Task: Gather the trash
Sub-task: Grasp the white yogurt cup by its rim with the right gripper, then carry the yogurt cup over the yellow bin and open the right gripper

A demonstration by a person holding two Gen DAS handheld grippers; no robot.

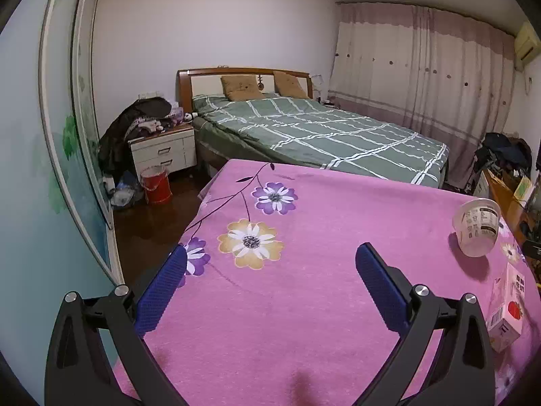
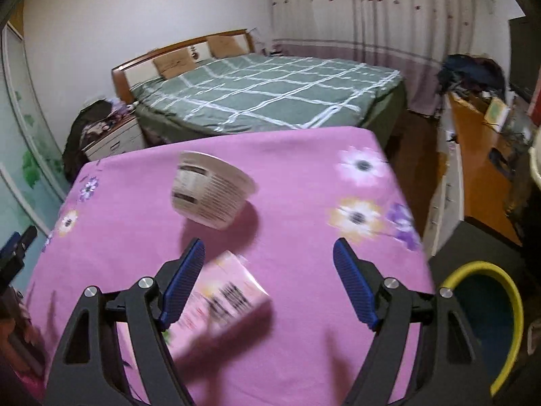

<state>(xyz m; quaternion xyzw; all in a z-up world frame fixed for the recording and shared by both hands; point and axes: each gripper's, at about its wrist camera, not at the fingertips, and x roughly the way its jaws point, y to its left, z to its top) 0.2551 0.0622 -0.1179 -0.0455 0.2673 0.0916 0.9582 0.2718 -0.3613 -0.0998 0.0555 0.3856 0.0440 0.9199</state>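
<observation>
so the landmark here is the pink flowered cloth over the counter; everything else hangs off that

both trash items sit on the cloth: a white paper cup lying on its side toward the cloth's right edge in the left wrist view, and a pink carton nearer the camera than the cup, also by that right edge; they're near each other but not touching

left tool hovers over the cloth's left half, blue pads spread wide with nothing between them, just bare cloth and the printed flowers; cup and carton are well off to its right

right tool is also spread wide over the cloth; in its own view the carton lies just beside its left pad, partly under it, though the picture is blurred so I can't tell if they touch; nothing is clamped; the cup lies further out on the cloth beyond the tips

a bin with a yellow rim stands on the floor off the cloth's right side; past the cloth's far edge there's a bed with a green checked cover
</observation>
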